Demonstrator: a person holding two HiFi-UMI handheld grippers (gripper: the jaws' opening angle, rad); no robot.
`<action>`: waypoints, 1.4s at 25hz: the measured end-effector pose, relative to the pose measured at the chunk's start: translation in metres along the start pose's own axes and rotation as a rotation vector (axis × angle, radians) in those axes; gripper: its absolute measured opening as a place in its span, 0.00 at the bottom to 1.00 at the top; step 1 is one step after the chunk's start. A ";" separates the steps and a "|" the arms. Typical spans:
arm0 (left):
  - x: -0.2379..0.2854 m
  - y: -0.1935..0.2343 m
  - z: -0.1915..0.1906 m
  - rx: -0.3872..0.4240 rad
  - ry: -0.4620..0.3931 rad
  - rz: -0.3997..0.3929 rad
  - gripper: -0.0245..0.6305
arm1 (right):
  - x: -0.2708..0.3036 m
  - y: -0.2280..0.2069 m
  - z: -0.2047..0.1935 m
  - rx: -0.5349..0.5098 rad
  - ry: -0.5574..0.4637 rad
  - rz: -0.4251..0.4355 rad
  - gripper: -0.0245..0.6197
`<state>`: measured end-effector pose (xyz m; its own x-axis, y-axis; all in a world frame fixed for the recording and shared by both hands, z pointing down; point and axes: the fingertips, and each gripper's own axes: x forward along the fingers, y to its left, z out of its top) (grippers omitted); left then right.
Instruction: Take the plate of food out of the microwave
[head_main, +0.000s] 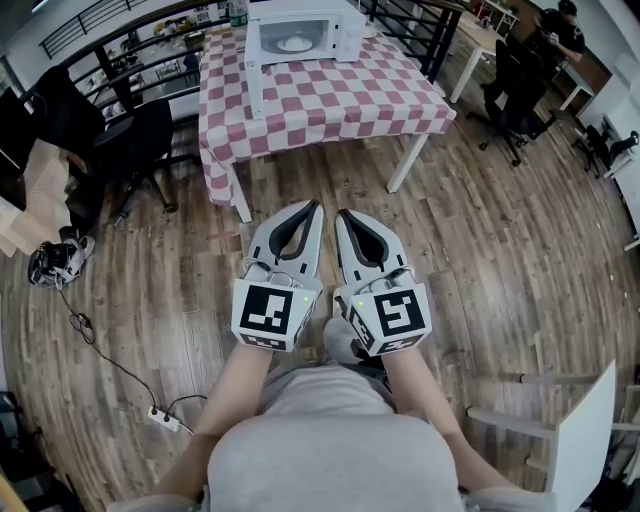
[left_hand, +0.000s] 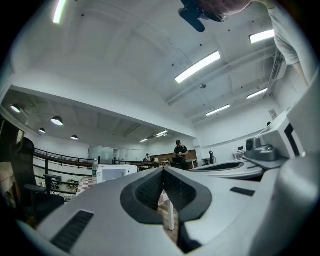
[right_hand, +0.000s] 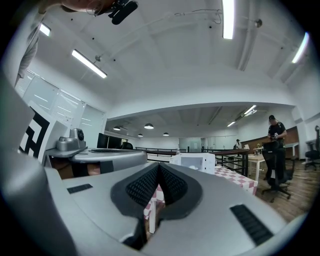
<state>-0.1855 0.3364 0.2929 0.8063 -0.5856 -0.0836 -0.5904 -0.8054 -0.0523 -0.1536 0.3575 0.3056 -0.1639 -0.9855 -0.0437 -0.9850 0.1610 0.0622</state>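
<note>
A white microwave (head_main: 300, 35) stands at the far end of a table with a red-and-white checked cloth (head_main: 320, 100), its door swung open to the left. A white plate of food (head_main: 293, 43) lies inside it. My left gripper (head_main: 313, 206) and right gripper (head_main: 343, 214) hang side by side over the wooden floor, well short of the table's near edge, both shut with nothing between the pads. In the left gripper view, the microwave (left_hand: 112, 173) shows far off beyond the closed left gripper (left_hand: 163, 172). The right gripper view shows the microwave (right_hand: 192, 162) past the closed right gripper (right_hand: 159, 166).
A black office chair (head_main: 140, 140) and a cardboard box (head_main: 40, 185) stand left of the table. A power strip with its cable (head_main: 165, 420) lies on the floor at the lower left. A white panel (head_main: 585, 430) stands at the lower right. A person (head_main: 555, 35) sits at a desk far right.
</note>
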 end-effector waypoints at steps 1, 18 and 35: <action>0.006 0.002 -0.001 -0.003 0.001 0.002 0.04 | 0.004 -0.004 -0.001 0.001 0.001 0.002 0.08; 0.113 0.037 -0.018 -0.001 0.021 0.036 0.04 | 0.095 -0.083 -0.009 0.026 -0.006 0.053 0.08; 0.241 0.072 -0.029 -0.016 0.035 0.107 0.04 | 0.174 -0.189 -0.015 0.037 -0.002 0.085 0.08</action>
<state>-0.0325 0.1348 0.2979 0.7393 -0.6713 -0.0528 -0.6730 -0.7391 -0.0285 0.0046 0.1544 0.3017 -0.2470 -0.9681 -0.0415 -0.9689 0.2460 0.0285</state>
